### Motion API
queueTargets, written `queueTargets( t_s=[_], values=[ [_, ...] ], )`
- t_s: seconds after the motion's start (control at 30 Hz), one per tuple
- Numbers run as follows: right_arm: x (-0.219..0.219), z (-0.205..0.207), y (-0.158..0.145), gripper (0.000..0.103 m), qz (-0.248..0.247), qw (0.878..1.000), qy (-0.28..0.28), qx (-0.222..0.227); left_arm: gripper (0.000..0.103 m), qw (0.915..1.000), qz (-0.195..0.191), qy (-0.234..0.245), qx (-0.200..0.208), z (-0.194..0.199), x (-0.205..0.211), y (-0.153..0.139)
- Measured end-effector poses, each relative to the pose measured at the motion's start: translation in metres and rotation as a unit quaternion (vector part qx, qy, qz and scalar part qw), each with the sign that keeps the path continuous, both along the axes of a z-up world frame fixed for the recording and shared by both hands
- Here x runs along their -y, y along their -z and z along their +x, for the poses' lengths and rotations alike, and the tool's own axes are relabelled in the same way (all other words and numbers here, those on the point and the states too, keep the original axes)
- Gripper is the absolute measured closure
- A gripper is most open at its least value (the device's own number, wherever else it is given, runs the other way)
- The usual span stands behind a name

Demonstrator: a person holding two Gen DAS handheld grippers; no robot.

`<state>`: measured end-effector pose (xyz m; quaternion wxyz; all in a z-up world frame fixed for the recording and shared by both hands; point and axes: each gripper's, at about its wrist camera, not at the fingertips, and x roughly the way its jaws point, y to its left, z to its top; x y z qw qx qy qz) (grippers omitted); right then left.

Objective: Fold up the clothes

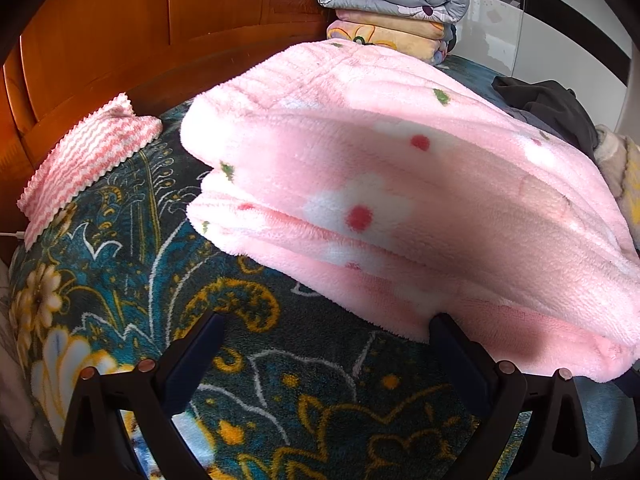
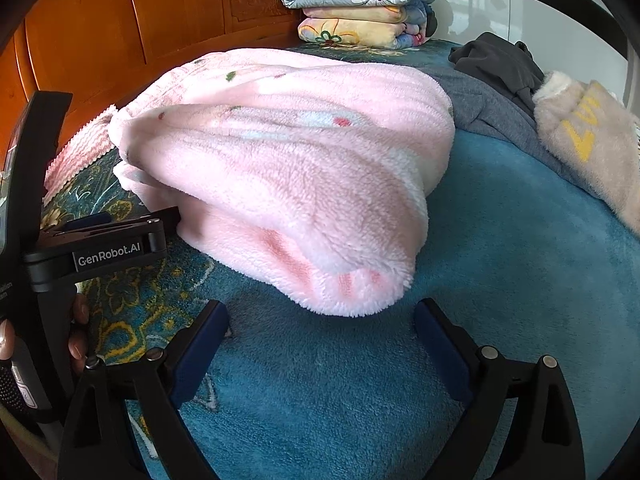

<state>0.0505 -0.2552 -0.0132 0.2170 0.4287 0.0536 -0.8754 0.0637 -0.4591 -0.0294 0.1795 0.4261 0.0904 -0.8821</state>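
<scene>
A pink fleece garment with white flowers and red dots (image 1: 392, 200) lies folded in a thick bundle on the patterned teal bedspread (image 1: 160, 280); it also shows in the right wrist view (image 2: 288, 176). My left gripper (image 1: 328, 344) is open and empty, its right finger just at the bundle's near edge. My right gripper (image 2: 322, 332) is open and empty, just in front of the bundle's near corner. The left gripper (image 2: 120, 236) shows side-on at the left of the right wrist view, beside the bundle.
A pink-and-white striped cloth (image 1: 84, 160) lies at the left by the wooden headboard (image 1: 120, 32). Folded quilts (image 2: 360, 4) are stacked at the back. A dark grey garment (image 2: 500, 64) and a beige fuzzy garment with yellow letters (image 2: 588, 136) lie at the right.
</scene>
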Motion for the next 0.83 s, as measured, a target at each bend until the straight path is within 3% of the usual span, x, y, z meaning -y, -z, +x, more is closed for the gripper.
queueTargets(
  t_s=[0.2,0.83],
  values=[
    [0.001,-0.001,-0.003,0.0,-0.001,1.0,-0.009,0.004,0.0,1.0,0.001,0.0,0.0,0.002,-0.001,-0.001],
    [0.0,-0.002,-0.02,0.0,-0.004,1.0,-0.012,0.005,0.0,1.0,0.002,0.0,0.001,0.008,-0.005,-0.008]
  ],
)
